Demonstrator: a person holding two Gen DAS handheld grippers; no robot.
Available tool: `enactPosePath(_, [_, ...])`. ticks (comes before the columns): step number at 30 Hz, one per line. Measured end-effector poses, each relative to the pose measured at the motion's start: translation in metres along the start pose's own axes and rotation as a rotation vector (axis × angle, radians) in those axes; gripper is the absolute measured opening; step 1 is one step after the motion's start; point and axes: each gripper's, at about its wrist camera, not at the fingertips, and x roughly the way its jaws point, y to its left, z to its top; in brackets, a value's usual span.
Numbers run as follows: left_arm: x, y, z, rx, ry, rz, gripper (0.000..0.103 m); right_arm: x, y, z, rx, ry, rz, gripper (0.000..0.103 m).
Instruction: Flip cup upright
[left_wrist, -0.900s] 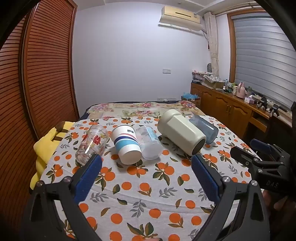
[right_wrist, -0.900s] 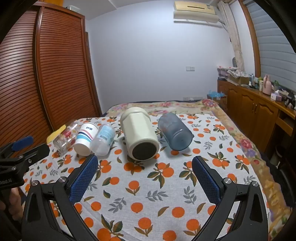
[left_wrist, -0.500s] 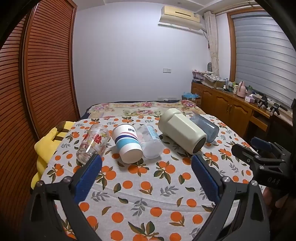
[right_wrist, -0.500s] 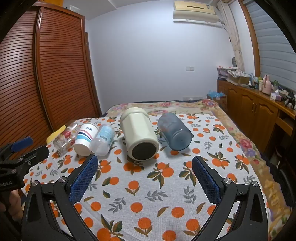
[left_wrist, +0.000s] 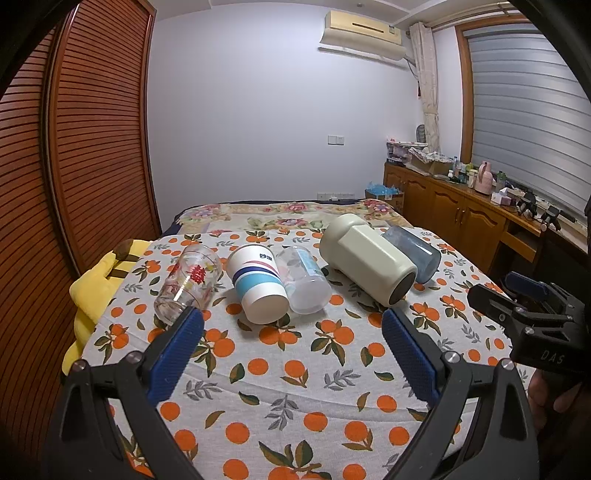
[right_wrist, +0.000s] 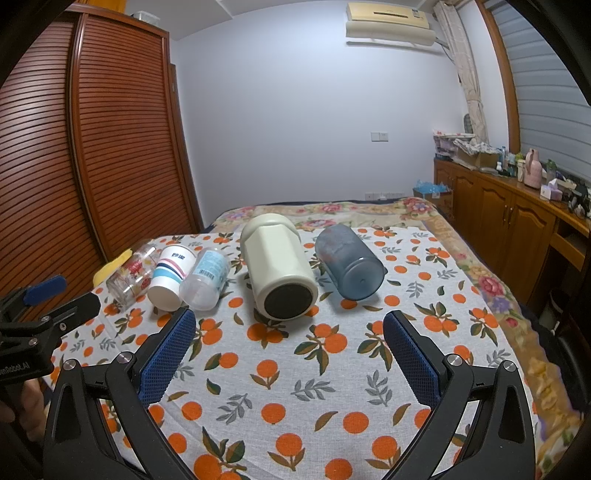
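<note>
Several cups lie on their sides in a row on the orange-print tablecloth (left_wrist: 295, 373): a flowered glass (left_wrist: 188, 282), a striped paper cup (left_wrist: 258, 282), a clear plastic cup (left_wrist: 304, 278), a big cream tumbler (left_wrist: 369, 264) and a blue-grey cup (left_wrist: 415, 251). The right wrist view shows the same row: glass (right_wrist: 129, 278), paper cup (right_wrist: 170, 277), clear cup (right_wrist: 207, 278), cream tumbler (right_wrist: 279, 271), blue-grey cup (right_wrist: 349, 262). My left gripper (left_wrist: 293, 354) is open and empty, short of the paper cup. My right gripper (right_wrist: 290, 360) is open and empty, short of the cream tumbler.
A yellow plush (left_wrist: 96, 291) hangs at the table's left edge. A slatted wooden wardrobe (left_wrist: 74, 155) stands left, a wooden sideboard (left_wrist: 461, 218) with clutter right. A flowered bed (left_wrist: 288, 216) lies behind the table. The other gripper shows at each view's side (left_wrist: 532, 317) (right_wrist: 40, 328).
The left gripper has drawn back slightly and drifted, so the cups sit a little higher in its view. The right view is nearly unchanged. No cup has moved.
</note>
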Motion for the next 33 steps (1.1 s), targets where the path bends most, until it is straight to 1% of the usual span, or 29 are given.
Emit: enactPosePath(33, [-0.0021,-0.0025,0.0000,-0.002,-0.009,-0.003,0.098,-0.0003,-0.0005,0.0001,0.003,0.002,0.001,0.103])
